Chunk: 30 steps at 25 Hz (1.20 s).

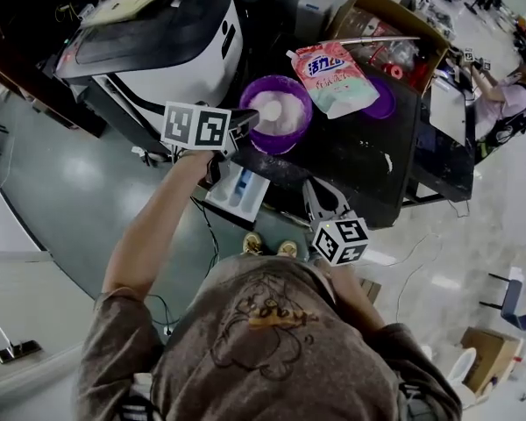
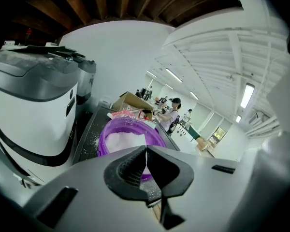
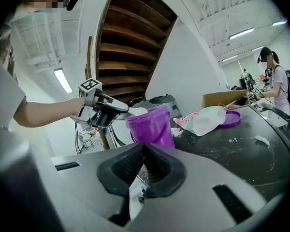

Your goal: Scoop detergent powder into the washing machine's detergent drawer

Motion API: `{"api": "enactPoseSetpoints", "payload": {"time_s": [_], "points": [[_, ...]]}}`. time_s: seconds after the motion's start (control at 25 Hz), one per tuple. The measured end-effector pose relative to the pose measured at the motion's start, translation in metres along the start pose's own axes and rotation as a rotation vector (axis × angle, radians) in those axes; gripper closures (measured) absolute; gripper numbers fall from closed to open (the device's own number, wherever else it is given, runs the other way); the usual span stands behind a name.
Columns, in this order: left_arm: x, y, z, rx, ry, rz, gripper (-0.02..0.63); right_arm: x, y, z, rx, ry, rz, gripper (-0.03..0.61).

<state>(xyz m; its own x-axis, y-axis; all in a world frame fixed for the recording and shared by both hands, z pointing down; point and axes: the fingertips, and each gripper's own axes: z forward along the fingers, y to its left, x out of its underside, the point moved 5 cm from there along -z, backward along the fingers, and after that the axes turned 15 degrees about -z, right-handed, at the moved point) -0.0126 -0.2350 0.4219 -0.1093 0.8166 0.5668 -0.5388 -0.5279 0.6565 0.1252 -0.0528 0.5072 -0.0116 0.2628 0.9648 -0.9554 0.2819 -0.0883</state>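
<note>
A purple bucket (image 1: pixel 285 134) of white detergent powder stands at the left edge of a black table (image 1: pixel 351 160). My left gripper (image 1: pixel 242 121) reaches to the bucket's near-left rim and is shut on the thin handle of a white scoop (image 1: pixel 270 110), whose bowl lies over the powder. In the left gripper view the jaws (image 2: pixel 146 151) pinch that thin white handle, with the bucket (image 2: pixel 130 137) just beyond. My right gripper (image 1: pixel 313 191) hangs at the table's near edge, shut and empty (image 3: pixel 144 149). The open white detergent drawer (image 1: pixel 237 189) with a blue insert lies below the left gripper.
The white and dark washing machine (image 1: pixel 158 51) stands left of the bucket. On the table lie a pink detergent pouch (image 1: pixel 333 73) and the purple lid (image 1: pixel 381 102), with a cardboard box (image 1: pixel 386 24) behind. A person (image 1: pixel 501 103) stands at the far right.
</note>
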Motion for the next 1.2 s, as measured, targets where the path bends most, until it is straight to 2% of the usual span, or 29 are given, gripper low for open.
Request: {"api": "enactPoseSetpoints", "payload": {"time_s": [0.32,0.56,0.72,0.88,0.96,1.2], "points": [[0.001,-0.002,0.021,-0.043,0.094,0.085,0.591,0.003,-0.006,-0.008,0.037,-0.005,0.018,0.586],[0.004,-0.001,0.026,-0.068,0.121,0.096,0.589,0.005,-0.012,-0.012,0.054,-0.005,0.028,0.586],[0.005,-0.002,0.027,-0.054,0.116,0.094,0.589,0.006,-0.012,-0.010,0.055,-0.006,0.026,0.586],[0.004,-0.011,0.021,-0.019,0.085,0.102,0.575,0.006,-0.013,-0.008,0.048,-0.004,0.021,0.586],[0.002,-0.015,0.015,-0.008,0.059,0.102,0.517,0.005,-0.014,-0.007,0.043,-0.003,0.018,0.586],[-0.003,-0.028,-0.023,-0.004,-0.071,0.117,0.515,0.002,-0.013,-0.001,0.026,0.001,0.007,0.586]]}}
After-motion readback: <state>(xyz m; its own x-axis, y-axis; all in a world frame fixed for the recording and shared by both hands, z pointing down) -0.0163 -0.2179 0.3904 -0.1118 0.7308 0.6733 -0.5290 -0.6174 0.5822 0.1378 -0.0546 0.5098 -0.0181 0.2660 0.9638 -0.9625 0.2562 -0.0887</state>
